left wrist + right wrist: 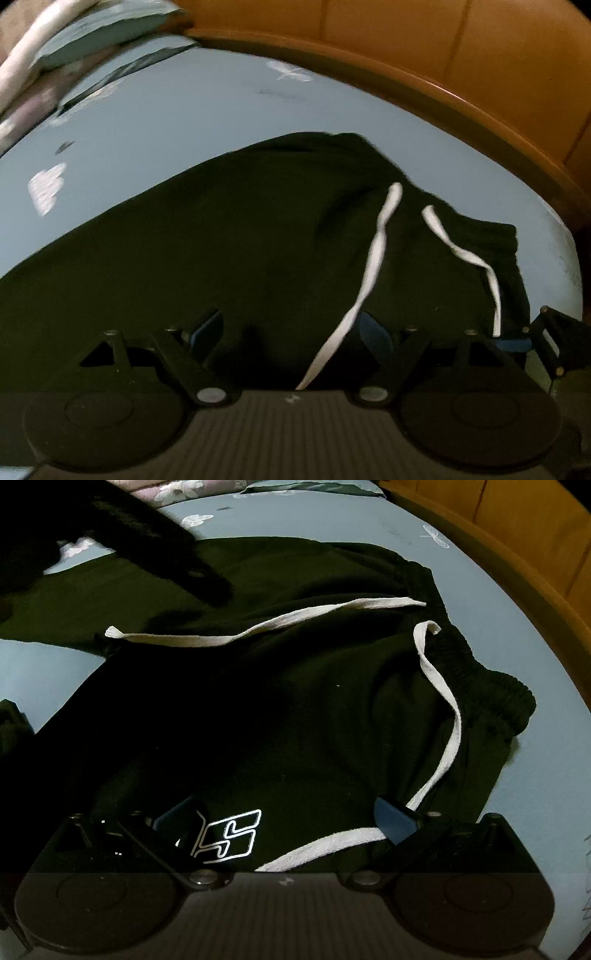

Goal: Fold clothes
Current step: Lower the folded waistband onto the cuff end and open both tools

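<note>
One pair of black shorts (pixel 295 709), soft knit cloth, spread flat on a bed with a light blue sheet (pixel 498 602). Gathered, ribbed waistband (pixel 480 679) at the right end, bunched into ridges. Two flat white drawstring ends (pixel 266 627) of woven tape, one stretched out leftward across the cloth, the other looping down toward the camera. One small silver outlined logo (pixel 229 838) printed near the lower edge. White butterfly and flower prints scattered over the sheet. Curved wooden bed frame (pixel 461 96), smooth and orange-brown, along the far right side. Folded floral bedding (pixel 74 40) bunched at the upper left.

Left gripper (pixel 291 332) over the shorts, fingers spread wide, nothing between them but a drawstring crossing underneath. Right gripper (pixel 288 819) low over the logo, blue-padded fingers (pixel 391 821) spread apart, right pad lying on the white tape, not pinching anything.
</note>
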